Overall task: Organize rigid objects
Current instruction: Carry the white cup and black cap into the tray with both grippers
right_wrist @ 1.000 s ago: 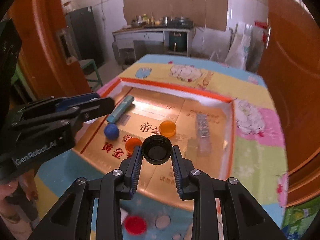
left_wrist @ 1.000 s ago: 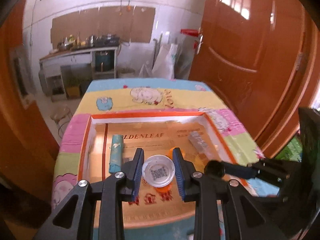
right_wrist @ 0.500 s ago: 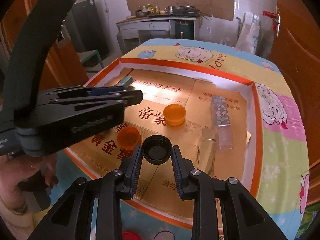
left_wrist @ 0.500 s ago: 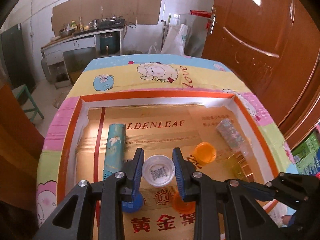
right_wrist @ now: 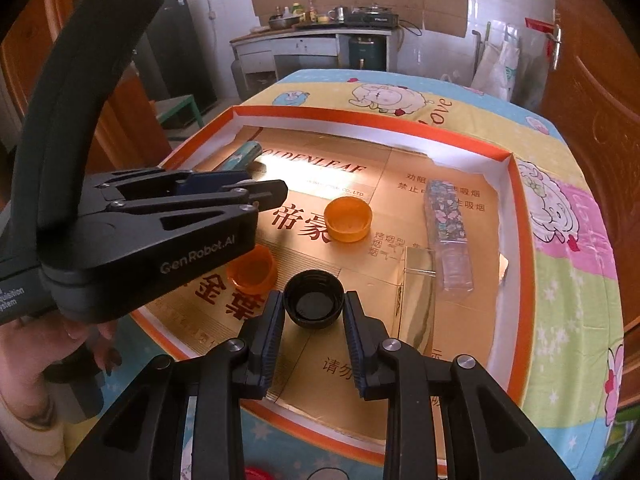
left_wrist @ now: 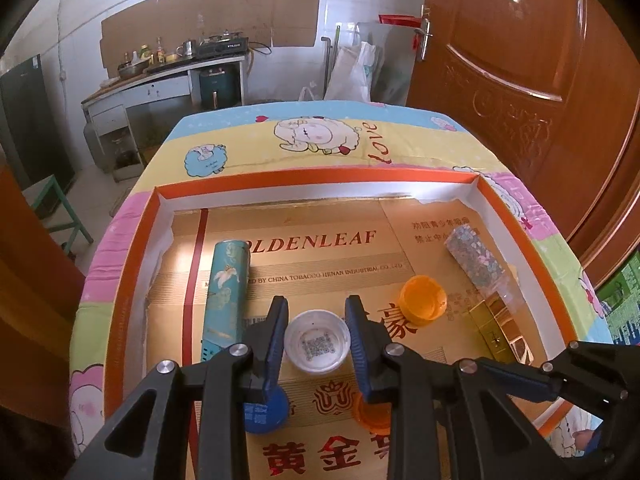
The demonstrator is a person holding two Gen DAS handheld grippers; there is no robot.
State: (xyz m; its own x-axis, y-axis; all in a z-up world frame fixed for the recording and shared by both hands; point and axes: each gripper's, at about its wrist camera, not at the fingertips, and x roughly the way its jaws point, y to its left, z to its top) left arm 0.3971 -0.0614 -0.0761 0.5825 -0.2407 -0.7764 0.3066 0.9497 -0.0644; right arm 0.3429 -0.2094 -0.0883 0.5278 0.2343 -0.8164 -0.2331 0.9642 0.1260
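a modest home kitchen: white tiled walls (left_wrist: 360, 4) patched with flattened brown cardboard sheets (left_wrist: 224, 12), a grey counter (left_wrist: 160, 80) crowded with metal pots, bottles and a black gas stove (left_wrist: 222, 46), a dark green appliance (left_wrist: 214, 88) tucked beneath it. carved reddish-brown wooden doors (left_wrist: 516, 80) flank the room, white sacks (left_wrist: 352, 76) lean in the corner, and a pastel cartoon-sheep cloth (left_wrist: 320, 136) covers the tabletop in the foreground.

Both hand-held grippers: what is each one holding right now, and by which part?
The left hand-held gripper clamps a white cap by its opposite side walls, open side up. The right hand-held gripper clamps a black cap the same way.
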